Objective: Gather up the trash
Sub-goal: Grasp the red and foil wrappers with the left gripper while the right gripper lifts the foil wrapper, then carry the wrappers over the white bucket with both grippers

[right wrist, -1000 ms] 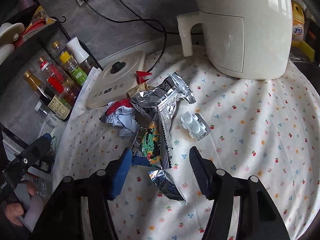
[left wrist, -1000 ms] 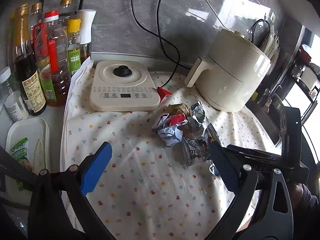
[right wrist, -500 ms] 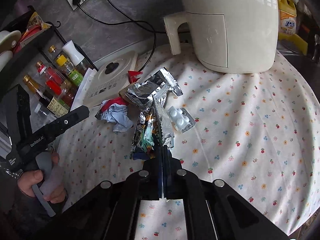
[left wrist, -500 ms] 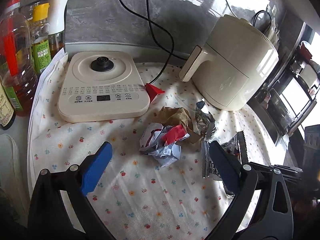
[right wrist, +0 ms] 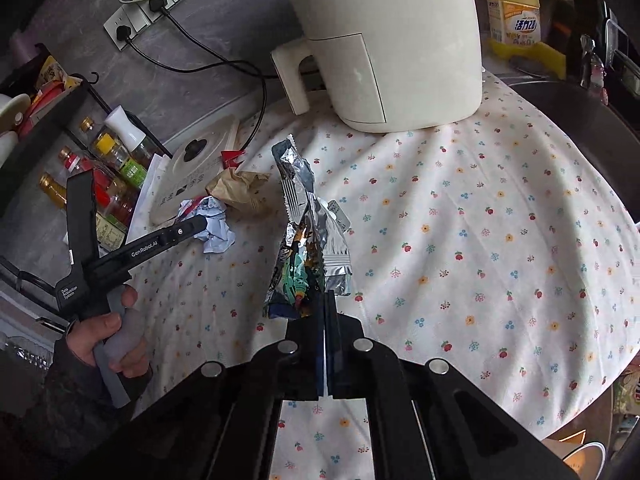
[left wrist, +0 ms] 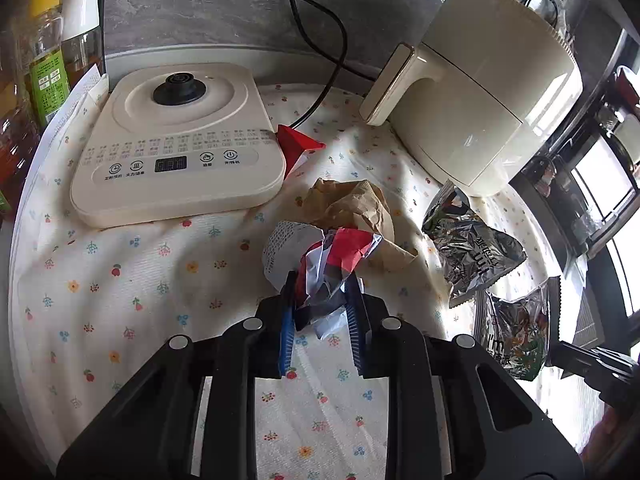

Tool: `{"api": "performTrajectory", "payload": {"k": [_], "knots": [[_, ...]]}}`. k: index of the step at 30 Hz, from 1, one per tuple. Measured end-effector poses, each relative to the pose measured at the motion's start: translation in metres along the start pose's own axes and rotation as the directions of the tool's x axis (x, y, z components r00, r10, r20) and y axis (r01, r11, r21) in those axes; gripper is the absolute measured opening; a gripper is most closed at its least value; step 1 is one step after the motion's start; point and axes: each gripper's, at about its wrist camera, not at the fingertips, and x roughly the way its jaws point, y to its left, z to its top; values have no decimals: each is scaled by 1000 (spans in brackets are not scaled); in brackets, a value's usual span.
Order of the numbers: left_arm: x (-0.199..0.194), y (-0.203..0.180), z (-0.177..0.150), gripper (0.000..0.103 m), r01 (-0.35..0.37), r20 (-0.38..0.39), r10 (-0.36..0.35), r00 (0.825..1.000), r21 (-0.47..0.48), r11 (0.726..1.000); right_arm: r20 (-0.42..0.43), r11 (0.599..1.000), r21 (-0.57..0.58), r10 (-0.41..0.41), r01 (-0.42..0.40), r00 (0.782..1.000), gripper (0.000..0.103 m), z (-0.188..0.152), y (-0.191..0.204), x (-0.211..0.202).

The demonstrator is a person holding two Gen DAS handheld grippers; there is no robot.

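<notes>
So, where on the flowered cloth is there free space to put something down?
The widest bare patch of cloth lies in front of the air fryer, beside the foil wrapper. Another lies in front of the hot plate. It is crowded between them: crumpled paper, brown bag, a second foil wrapper.

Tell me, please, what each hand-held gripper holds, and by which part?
Left hand-held gripper: crumpled paper wad, by its near end. Right hand-held gripper: foil snack wrapper, by its lower edge.

Bottles (left wrist: 40,72) cut off at left edge; crumpled paper (left wrist: 320,268) partly hidden between claw pads.
</notes>
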Motion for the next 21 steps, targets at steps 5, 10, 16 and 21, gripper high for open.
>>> {"api": "performTrajectory", "payload": {"k": [5, 10, 16, 21], "knots": [[-16, -9, -10, 22, -11, 31, 11, 999, -20, 1000, -2, 1000, -21, 6, -6, 1000, 2, -9, -5, -12], [-35, -29, -24, 22, -8, 49, 9, 999, -14, 1000, 18, 1000, -21, 12, -12, 1000, 2, -19, -18, -33], [-52, -64, -43, 22, 7, 54, -8, 999, 17, 1000, 41, 1000, -6, -1, 1, 999, 2, -35, -44, -64], [-55, -107, -61, 22, 42, 39, -44, 998, 57, 997, 67, 999, 34, -25, 23, 997, 2, -52, -74, -92]]}}
